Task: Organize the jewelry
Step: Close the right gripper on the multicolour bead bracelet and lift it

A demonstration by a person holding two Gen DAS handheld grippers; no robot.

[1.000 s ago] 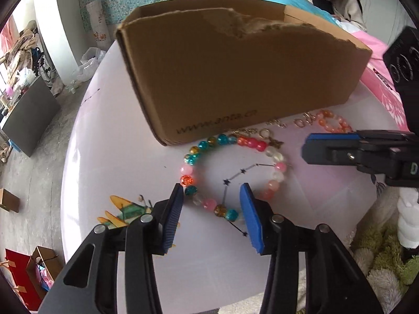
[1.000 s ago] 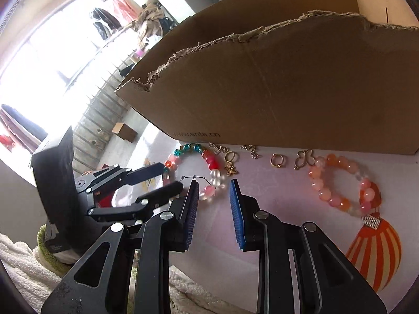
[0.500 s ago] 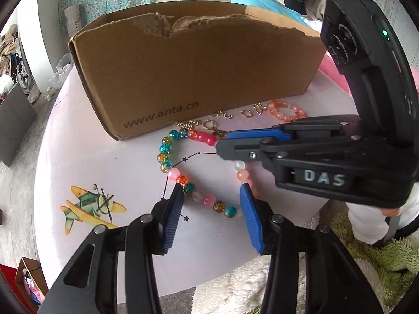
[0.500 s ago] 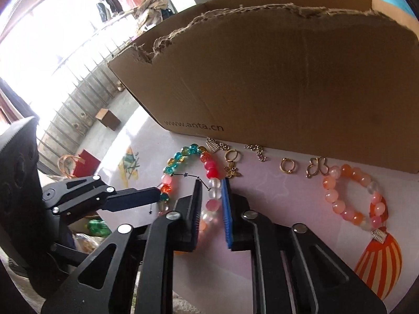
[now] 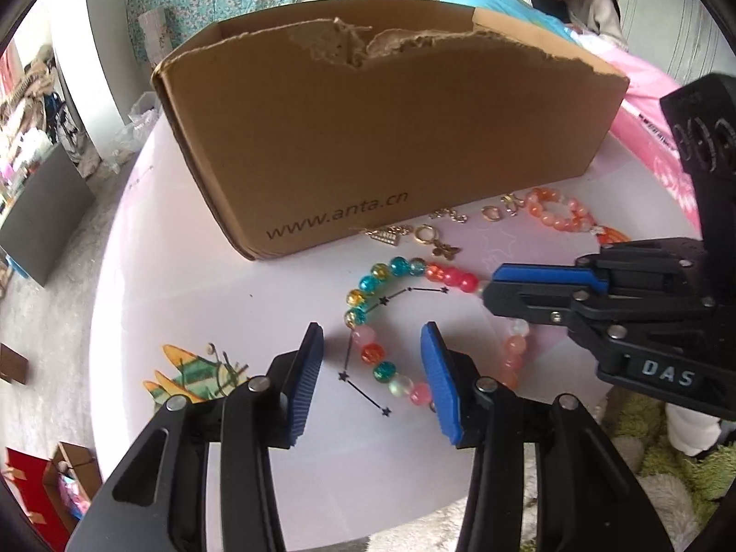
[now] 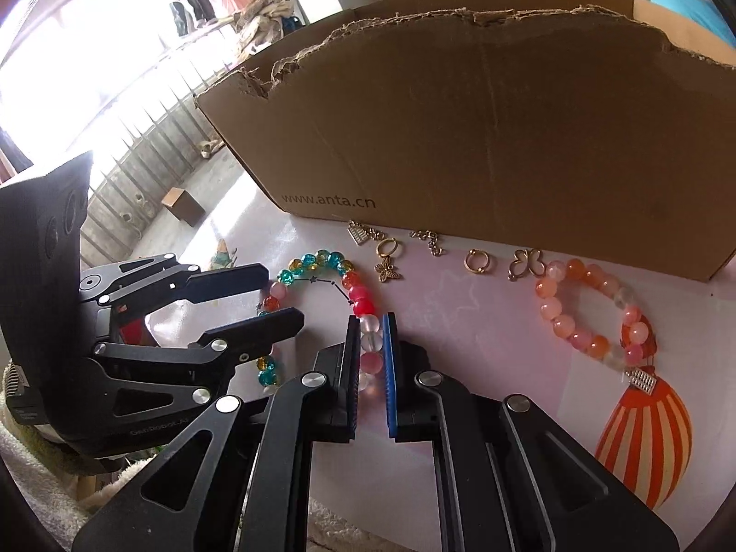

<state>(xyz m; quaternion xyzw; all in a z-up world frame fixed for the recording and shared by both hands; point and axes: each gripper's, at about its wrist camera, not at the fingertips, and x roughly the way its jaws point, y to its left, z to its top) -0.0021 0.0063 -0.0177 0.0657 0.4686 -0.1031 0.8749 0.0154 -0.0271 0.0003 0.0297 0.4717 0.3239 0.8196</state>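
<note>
Cardboard box [image 5: 391, 138] stands beyond both sets of fingers, on the round table [image 5: 193, 285]. Right gripper [image 6: 371, 322]: fingers nearly closed, pinching the pale beads of the multicolored bead bracelet [image 5: 372, 283], which lies flat on the table. Left gripper [image 5: 371, 345]: fingers wide apart, holding nothing, straddling the bracelet's near arc. Orange bead bracelet [image 6: 593, 313] lies right of the right fingers. Small gold charms [image 6: 386, 257] sit ahead of the fingertips, along the box base.
</note>
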